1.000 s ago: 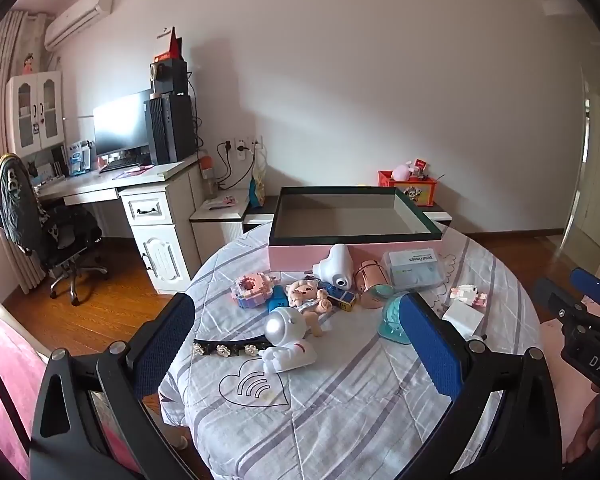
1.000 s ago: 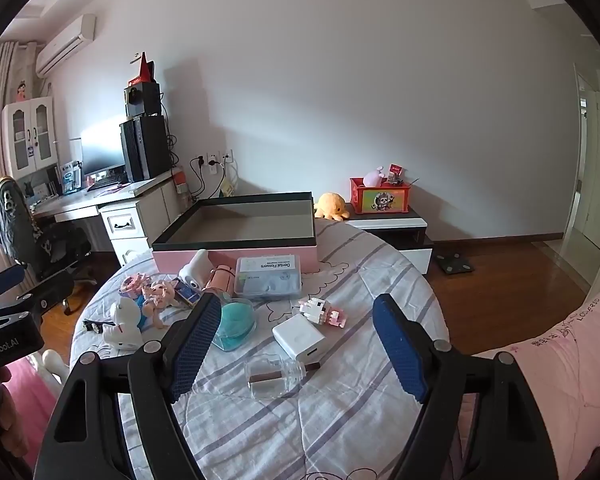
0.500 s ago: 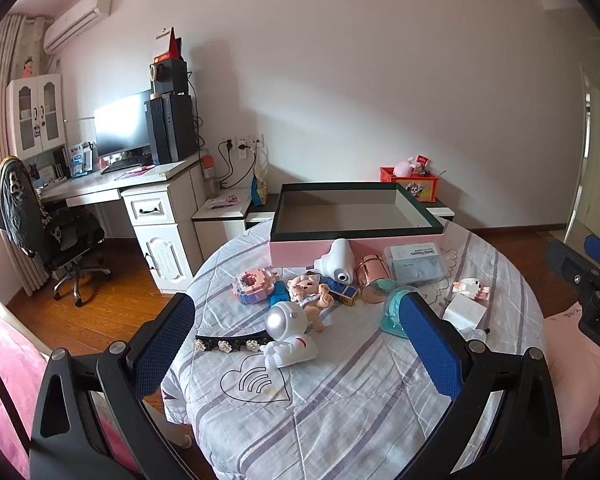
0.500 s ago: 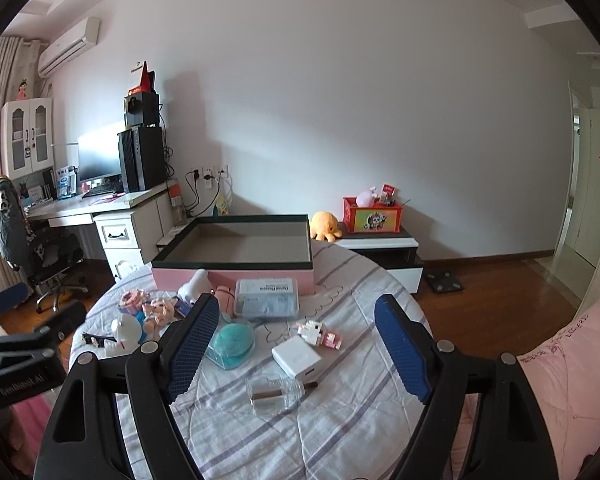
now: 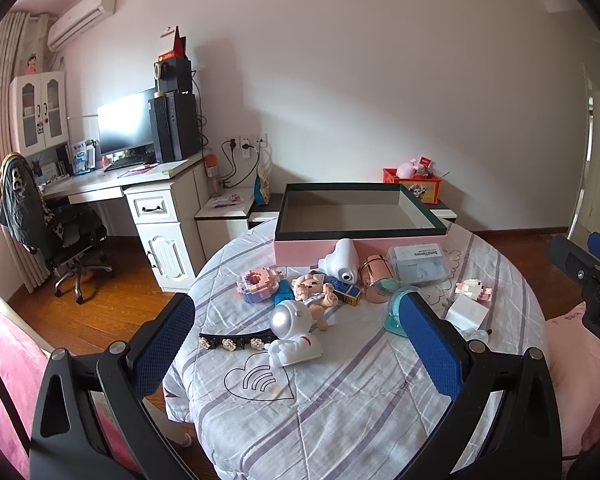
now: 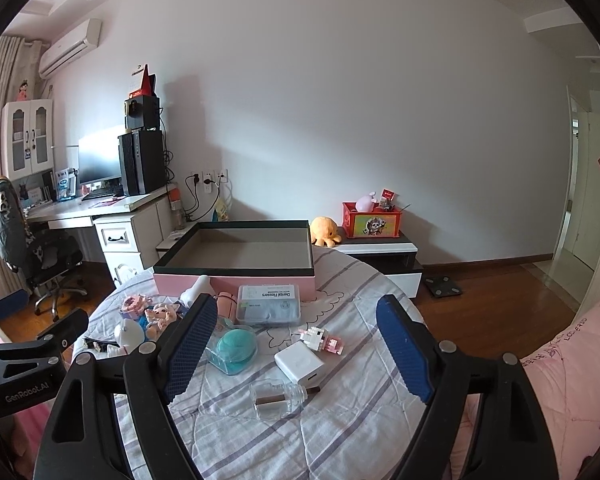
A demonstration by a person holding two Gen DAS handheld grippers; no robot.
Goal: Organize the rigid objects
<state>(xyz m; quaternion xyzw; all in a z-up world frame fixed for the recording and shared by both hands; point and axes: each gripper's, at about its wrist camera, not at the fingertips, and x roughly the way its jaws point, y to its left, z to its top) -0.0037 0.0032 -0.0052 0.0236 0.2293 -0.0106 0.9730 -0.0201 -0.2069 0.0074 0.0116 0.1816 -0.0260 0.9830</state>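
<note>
A pink box [image 5: 360, 245] with a dark green rim stands open and bare inside at the back of the round table; it shows as the pink box [image 6: 236, 282] in the right wrist view too. In front of it lie a white astronaut toy [image 5: 294, 336], a doll [image 5: 314, 292], a white handheld device [image 5: 342, 262], a rose-gold cup [image 5: 374, 280] and a dental flosser box [image 6: 269, 305]. Nearer my right gripper [image 6: 296, 302] lie a teal pad in a clear case [image 6: 234, 346], a white charger cube [image 6: 299, 361], a pink block figure [image 6: 322, 338] and a clear bottle [image 6: 278, 398]. Both it and my left gripper [image 5: 296, 302] hover open over the table, holding nothing.
A black flowered headband [image 5: 232, 340] and a pink block donut [image 5: 258, 286] lie at the table's left. A desk with monitor [image 5: 124, 128], an office chair [image 5: 60, 228] and a low cabinet with a red toy box [image 6: 370, 222] line the wall. Pink bedding [image 6: 568, 360] lies at the right.
My right gripper has risen a little, so the table sits lower in its view and it shows higher at the left view's edge. The left gripper has stayed put.
</note>
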